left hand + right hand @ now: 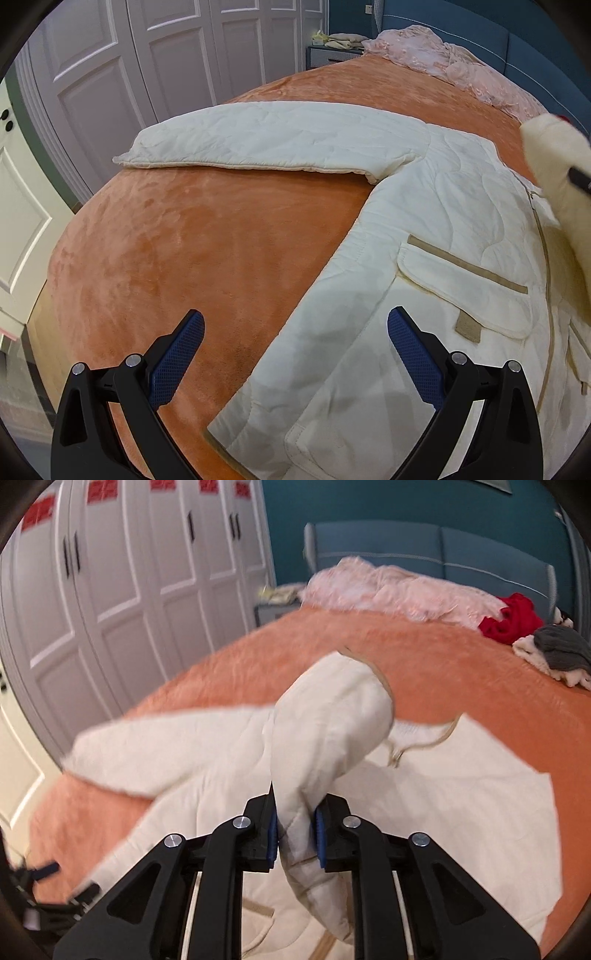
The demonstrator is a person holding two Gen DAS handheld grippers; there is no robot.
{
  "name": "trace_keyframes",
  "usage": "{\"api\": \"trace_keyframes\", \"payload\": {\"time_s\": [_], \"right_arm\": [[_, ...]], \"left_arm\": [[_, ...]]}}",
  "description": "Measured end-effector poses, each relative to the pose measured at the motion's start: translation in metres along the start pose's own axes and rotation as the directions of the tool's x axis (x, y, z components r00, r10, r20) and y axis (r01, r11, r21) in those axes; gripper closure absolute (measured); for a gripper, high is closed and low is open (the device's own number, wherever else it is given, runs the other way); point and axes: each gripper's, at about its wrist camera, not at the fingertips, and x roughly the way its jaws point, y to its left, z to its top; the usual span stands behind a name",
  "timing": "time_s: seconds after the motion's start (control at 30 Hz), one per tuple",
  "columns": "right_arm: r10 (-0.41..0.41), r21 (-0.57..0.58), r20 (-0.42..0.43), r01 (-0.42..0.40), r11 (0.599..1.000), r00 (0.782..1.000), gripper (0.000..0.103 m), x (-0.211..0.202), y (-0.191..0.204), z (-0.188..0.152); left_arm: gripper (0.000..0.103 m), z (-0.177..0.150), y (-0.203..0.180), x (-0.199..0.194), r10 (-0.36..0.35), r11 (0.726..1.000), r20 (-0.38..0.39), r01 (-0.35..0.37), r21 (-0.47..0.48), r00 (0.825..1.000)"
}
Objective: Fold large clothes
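Note:
A cream quilted jacket (436, 229) lies spread on the orange bedspread (192, 251), one sleeve (273, 136) stretched out to the left. My left gripper (295, 350) is open and empty, hovering over the jacket's lower left hem. My right gripper (295, 834) is shut on the jacket's other sleeve (332, 716), lifted above the jacket body (461, 794). The lifted sleeve also shows at the right edge of the left wrist view (554, 162).
A pink blanket (399, 587) lies at the head of the bed by a blue headboard (424, 546). Red (513, 620) and grey clothes (561, 646) sit at the far right. White wardrobe doors (122, 572) stand left. A nightstand (332, 55) stands behind.

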Motion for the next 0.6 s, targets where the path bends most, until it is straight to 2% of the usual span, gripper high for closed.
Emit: {"api": "trace_keyframes", "payload": {"time_s": [0.03,0.07,0.17,0.2,0.33,0.43,0.5,0.6], "right_arm": [[-0.001,-0.013,-0.020,0.000,1.000,1.000,0.086,0.008,0.005,-0.006],[0.002,-0.022,-0.034,-0.003,1.000,0.999,0.081,0.013,0.009,-0.011],[0.052,-0.039,-0.075,-0.055,0.998,0.996,0.059,0.020,0.022,-0.029],[0.070,-0.041,-0.078,-0.074,0.996,0.994,0.055,0.018,0.024,-0.033],[0.150,-0.022,-0.051,-0.151,0.988,0.987,0.055,-0.008,0.024,-0.046],[0.106,0.061,-0.001,-0.105,0.993,0.994,0.052,-0.038,-0.006,-0.058],[0.056,0.148,0.011,-0.057,0.987,0.998,0.049,-0.053,-0.037,-0.066],[-0.021,0.298,0.002,0.019,0.954,1.000,0.048,-0.072,-0.094,-0.082]], "left_arm": [[0.005,0.000,0.000,0.000,-0.004,1.000,0.000,0.004,0.000,1.000],[0.005,0.000,0.000,0.001,-0.010,1.000,0.000,0.010,-0.001,1.000],[0.005,0.002,-0.003,0.001,-0.037,0.999,0.003,0.037,-0.004,0.999],[0.005,0.003,-0.004,0.001,-0.050,0.999,0.005,0.050,-0.005,0.999],[0.005,0.016,-0.019,-0.002,-0.160,0.987,0.000,0.160,-0.025,0.987],[0.005,0.032,-0.038,-0.001,-0.295,0.953,0.001,0.294,-0.072,0.955],[0.005,0.043,-0.057,0.012,-0.398,0.913,-0.029,0.392,-0.115,0.917],[0.005,0.051,-0.083,0.036,-0.491,0.863,-0.087,0.472,-0.180,0.867]]}}
